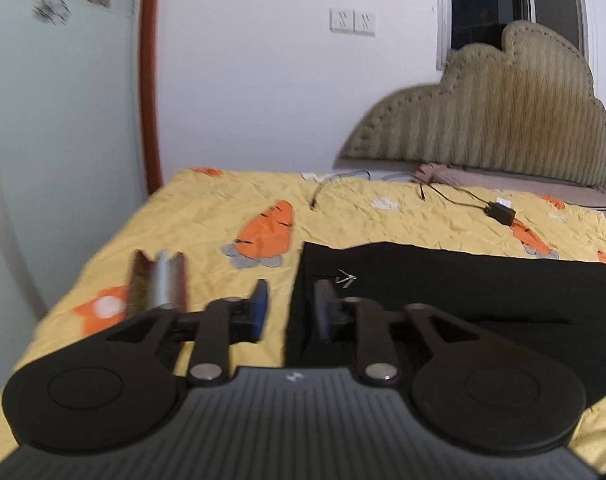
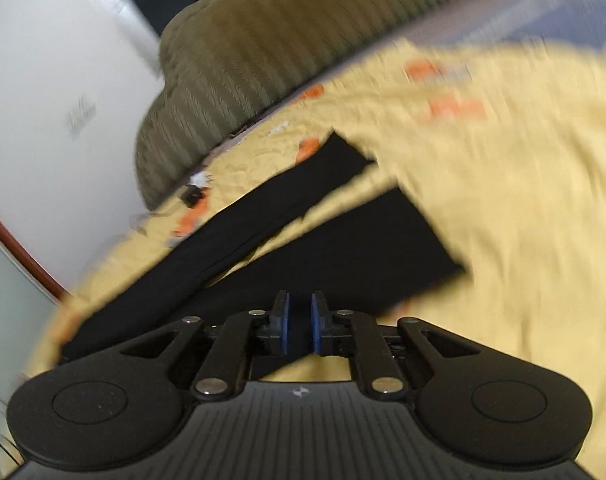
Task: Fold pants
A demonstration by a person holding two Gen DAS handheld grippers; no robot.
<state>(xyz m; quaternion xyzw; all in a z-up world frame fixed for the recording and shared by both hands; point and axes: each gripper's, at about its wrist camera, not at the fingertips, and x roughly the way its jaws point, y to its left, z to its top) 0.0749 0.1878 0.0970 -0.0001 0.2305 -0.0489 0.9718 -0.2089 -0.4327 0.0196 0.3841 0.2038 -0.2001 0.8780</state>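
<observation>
Setting: bedroom; yellow carrot-print bedspread [image 1: 231, 208] covers the bed, padded headboard [image 1: 503, 120] at upper right of the left wrist view, white wall with two switches [image 1: 353, 21] above centre.
Clutter: black charger with cable [image 1: 503, 214] lies on the bedspread near the headboard, well apart from the garment.
Pants: black pants [image 1: 443, 280] lie flat on the bedspread, filling the right half of the left wrist view. In the right wrist view you see the pants [image 2: 343, 256] as two dark bands running from lower left toward centre with a wedge of yellow between them; read these as the two legs, not yet laid one on the other.
Left gripper: left gripper [image 1: 291, 312] hovers at the left edge of the cloth, jaws spread, one blue pad over bare bedspread, the other over black fabric; nothing pinched.
Right gripper: right gripper [image 2: 299, 324] shows its blue pads close with a narrow gap; no cloth visible between them. Frame is motion-blurred.
Handling: judge the fabric soft, light and limp; it will sag and drag, not hold shape.
Where to grip: take it at edges or corners, a thin pinch through the hem or waistband, both ends together so the fold line stays straight.
Risk: catching the bedspread along with the cloth.
</observation>
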